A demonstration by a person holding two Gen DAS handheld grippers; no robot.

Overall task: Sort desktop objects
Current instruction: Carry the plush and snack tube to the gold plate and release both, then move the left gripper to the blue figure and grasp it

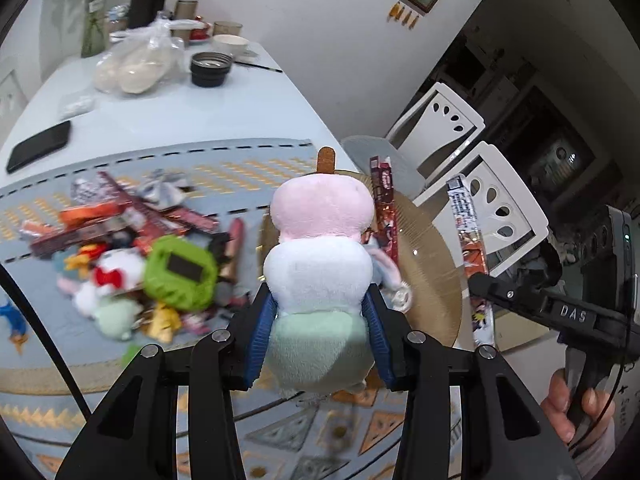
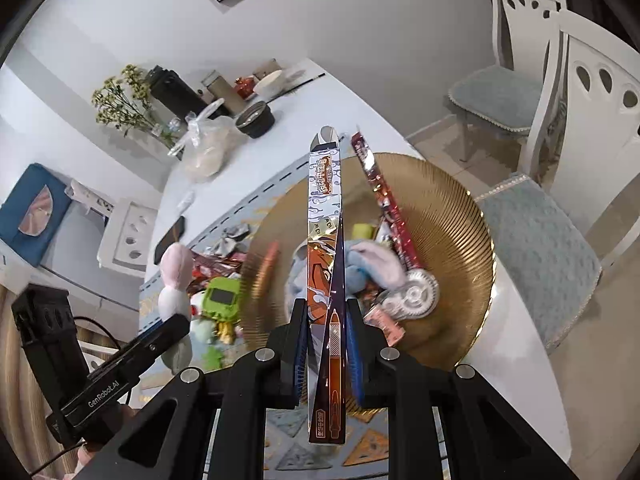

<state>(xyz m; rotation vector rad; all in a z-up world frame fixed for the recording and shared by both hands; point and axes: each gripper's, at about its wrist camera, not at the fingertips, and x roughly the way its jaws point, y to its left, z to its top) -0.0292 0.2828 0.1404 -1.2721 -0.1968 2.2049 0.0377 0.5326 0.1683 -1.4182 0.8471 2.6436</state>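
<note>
While the left tool (image 1: 320, 312) clamps the plush (image 1: 318, 248) (upright), it juts forward.

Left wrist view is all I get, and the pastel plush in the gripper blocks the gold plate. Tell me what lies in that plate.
Observer: In the right wrist view, a blue and white plush lies near the middle of the gold plate.
Operator: Go on. List what is next to it.
Observer: A white geared tape roller rests beside it, and a small pink box lies toward the near rim.
Operator: Now confirm the right gripper's hold.
Observer: The right gripper is shut on the long pen box, with a pad on each face. In that view the box stands up in front of the plate.
</note>
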